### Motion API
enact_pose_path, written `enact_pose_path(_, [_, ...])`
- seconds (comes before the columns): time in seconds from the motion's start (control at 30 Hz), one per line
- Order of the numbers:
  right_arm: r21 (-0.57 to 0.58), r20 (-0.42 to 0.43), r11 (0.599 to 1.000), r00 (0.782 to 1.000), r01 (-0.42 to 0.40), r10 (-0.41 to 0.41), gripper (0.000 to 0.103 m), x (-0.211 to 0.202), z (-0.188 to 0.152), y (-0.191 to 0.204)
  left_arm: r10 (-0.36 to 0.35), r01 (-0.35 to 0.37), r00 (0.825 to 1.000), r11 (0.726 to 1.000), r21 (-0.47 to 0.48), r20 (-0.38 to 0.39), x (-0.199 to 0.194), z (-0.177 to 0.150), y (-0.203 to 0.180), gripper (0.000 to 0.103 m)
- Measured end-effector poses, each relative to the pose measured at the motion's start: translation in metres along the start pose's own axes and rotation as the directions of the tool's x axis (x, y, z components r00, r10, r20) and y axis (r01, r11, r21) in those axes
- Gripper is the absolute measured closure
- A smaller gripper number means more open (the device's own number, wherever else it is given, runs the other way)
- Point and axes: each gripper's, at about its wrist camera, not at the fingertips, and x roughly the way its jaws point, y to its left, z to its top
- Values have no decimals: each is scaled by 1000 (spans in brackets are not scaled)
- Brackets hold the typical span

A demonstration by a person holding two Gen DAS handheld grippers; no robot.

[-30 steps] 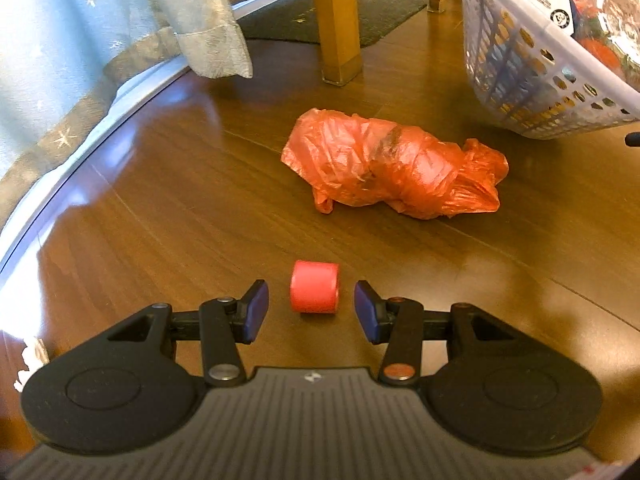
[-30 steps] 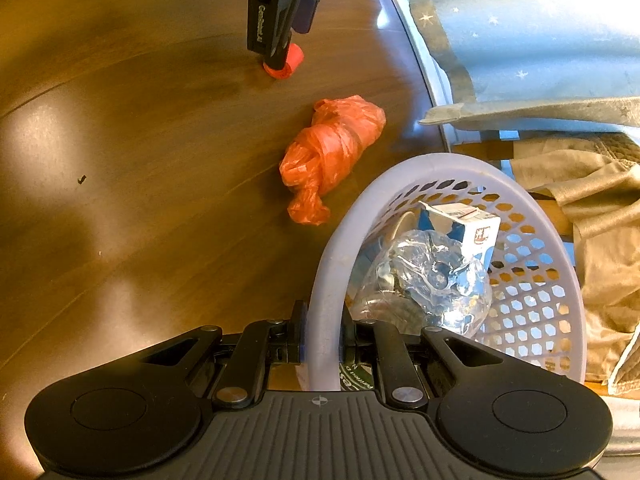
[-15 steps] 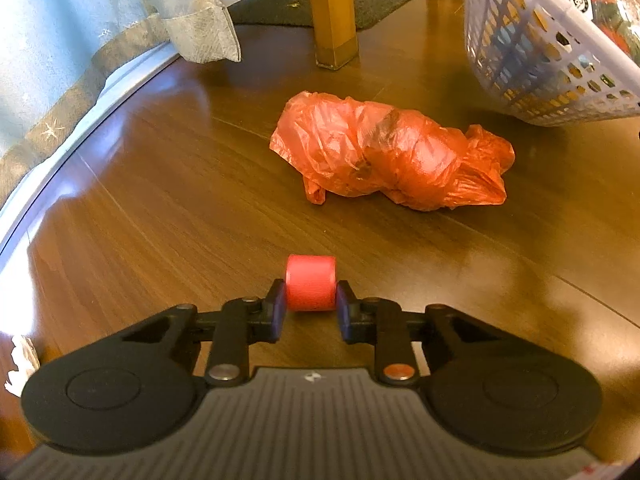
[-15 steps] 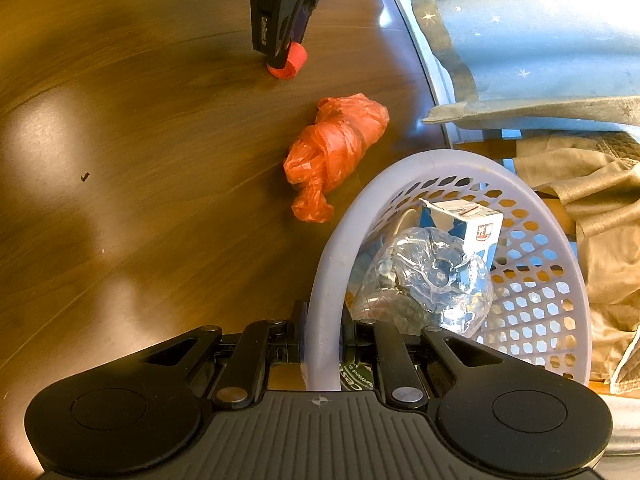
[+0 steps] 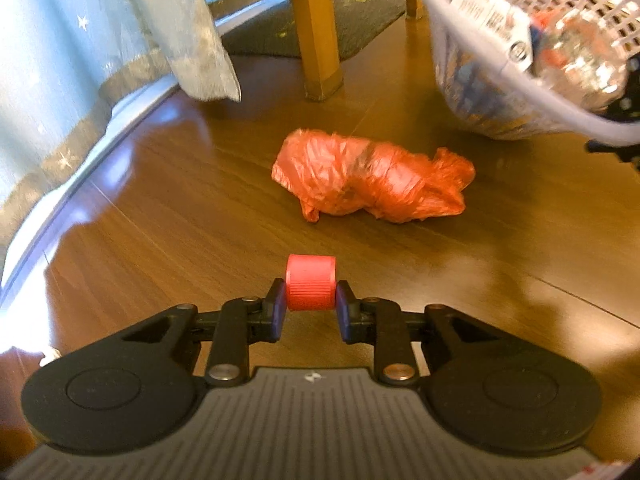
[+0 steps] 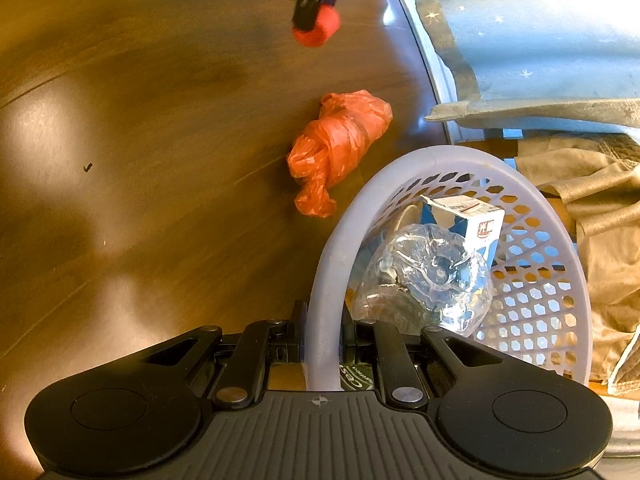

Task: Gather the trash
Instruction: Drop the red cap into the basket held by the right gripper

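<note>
Left tool [image 5: 310, 312] pinches the cap [image 5: 310, 282]; basket [image 5: 520, 76] waits at two o'clock (right tool [image 6: 322, 342] clamped on its rim).

Glossy brown wood floor [image 5: 168, 216], crinkled thin orange plastic bag [image 5: 372, 178] at twelve o'clock, ridged red plastic cap [image 5: 311, 283], perforated smooth plastic basket [image 6: 536, 280] holding crumpled clear plastic bottle [image 6: 428, 276] and paper carton [image 6: 468, 218].
</note>
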Motion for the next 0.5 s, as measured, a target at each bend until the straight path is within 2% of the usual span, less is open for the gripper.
enact_pose_path(0.27, [0, -2, 1000, 1000, 1, -1, 93, 0, -1, 1, -33, 29, 993, 999, 32, 113, -59, 28, -14, 82])
enact_pose_path(0.5, [-2, -3, 1000, 1000, -2, 2, 93, 1, -1, 1, -105, 79, 966, 990, 116, 236, -105, 79, -46, 82])
